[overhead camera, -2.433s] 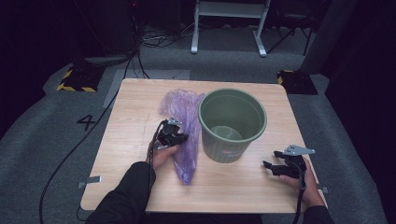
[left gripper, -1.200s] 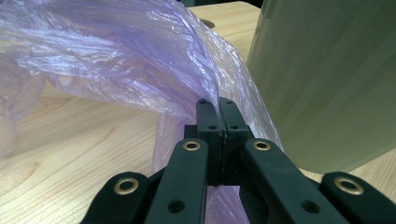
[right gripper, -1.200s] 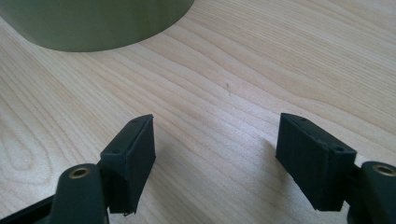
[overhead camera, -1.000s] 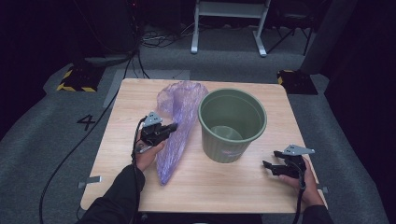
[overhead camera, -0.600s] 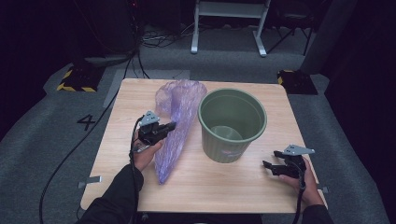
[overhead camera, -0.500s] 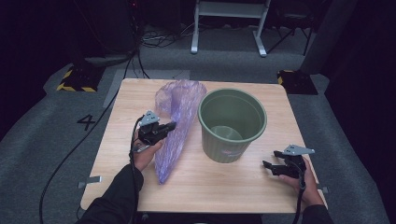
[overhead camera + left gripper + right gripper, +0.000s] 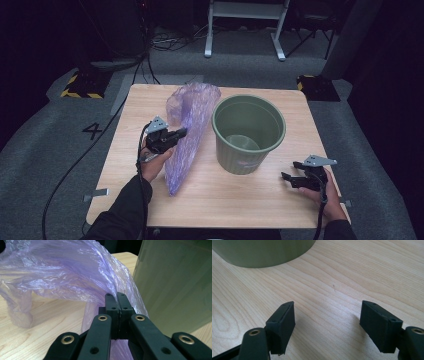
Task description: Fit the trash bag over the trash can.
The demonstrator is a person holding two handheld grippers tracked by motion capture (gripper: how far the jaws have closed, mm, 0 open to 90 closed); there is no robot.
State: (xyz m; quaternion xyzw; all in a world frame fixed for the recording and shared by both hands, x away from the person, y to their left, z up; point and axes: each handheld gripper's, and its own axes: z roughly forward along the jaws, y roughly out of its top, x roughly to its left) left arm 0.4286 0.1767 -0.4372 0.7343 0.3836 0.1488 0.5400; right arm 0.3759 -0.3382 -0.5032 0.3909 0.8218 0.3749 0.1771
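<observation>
The left tongs (image 7: 116, 298) are pinched on a fold of a purple plastic bin bag (image 7: 186, 127), lifted at nine o'clock of the green bin (image 7: 248, 131), likely for lining it. The bin appears empty. At its four o'clock, the right tongs (image 7: 327, 322) are held spread and empty, low over the tabletop (image 7: 240, 200).

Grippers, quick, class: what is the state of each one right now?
Left gripper: closed on the purple bag.
Right gripper: open, holding nothing, above the table.
</observation>
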